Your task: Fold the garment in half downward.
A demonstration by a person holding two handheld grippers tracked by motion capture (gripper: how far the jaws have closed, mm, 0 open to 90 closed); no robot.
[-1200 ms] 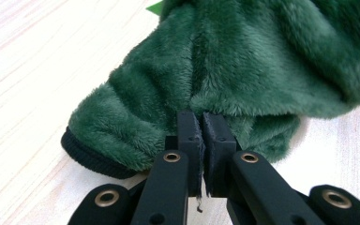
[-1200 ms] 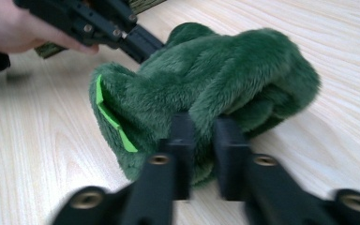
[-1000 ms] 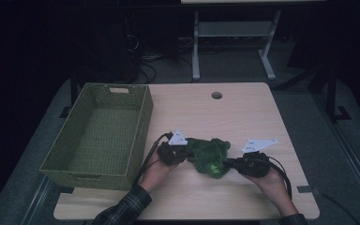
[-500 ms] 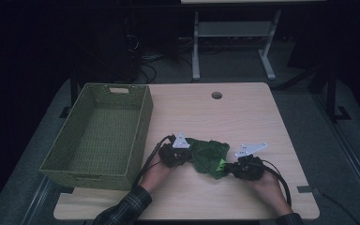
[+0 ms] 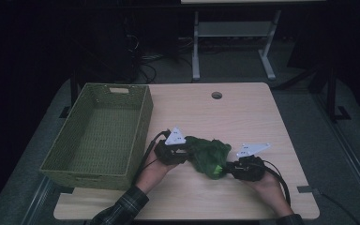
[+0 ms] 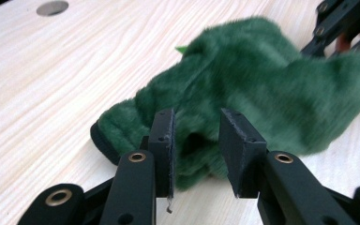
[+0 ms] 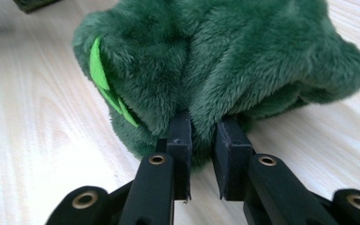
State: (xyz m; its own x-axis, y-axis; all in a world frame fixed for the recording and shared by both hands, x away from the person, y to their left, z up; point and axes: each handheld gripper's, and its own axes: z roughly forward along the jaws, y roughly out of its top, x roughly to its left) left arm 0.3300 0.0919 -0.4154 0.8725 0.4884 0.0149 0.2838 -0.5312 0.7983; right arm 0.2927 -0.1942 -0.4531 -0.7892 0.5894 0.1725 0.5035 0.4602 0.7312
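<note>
On the pale wood-grain tabletop (image 5: pixel 243 112), a crumpled dark green plush fabric item (image 5: pixel 209 155) lies on the near half, between the two hand-held tools. The left claw (image 6: pixel 196 152) stands parted, its two black jaws set a moderate gap apart, with a fold of the green plush pushing into the space between them; the fabric sits against the jaw tips, but the jaws are not closed on it. In the high view this left claw (image 5: pixel 185 154) meets the plush at its left edge, held by the person's left hand (image 5: pixel 155 169), whose plaid sleeve (image 5: pixel 122 208) enters from the bottom. The right claw (image 7: pixel 201 140) has its jaws drawn close together, pinching a thin fold at the lower edge of the plush, with a narrow slit between the pads where the fabric is gripped. A bright green felt strip (image 7: pixel 104 82) shows on the plush just to the left of that grip. In the high view the right claw (image 5: pixel 226 168) touches the plush at its lower right, held by the person's right hand (image 5: pixel 265 183). A rectangular green woven basket (image 5: pixel 143 122) stands on the tabletop's left side, just beside the left hand and apart from the plush. A small round hole (image 5: pixel 216 95) lies in the tabletop farther back, well apart from everything.
</note>
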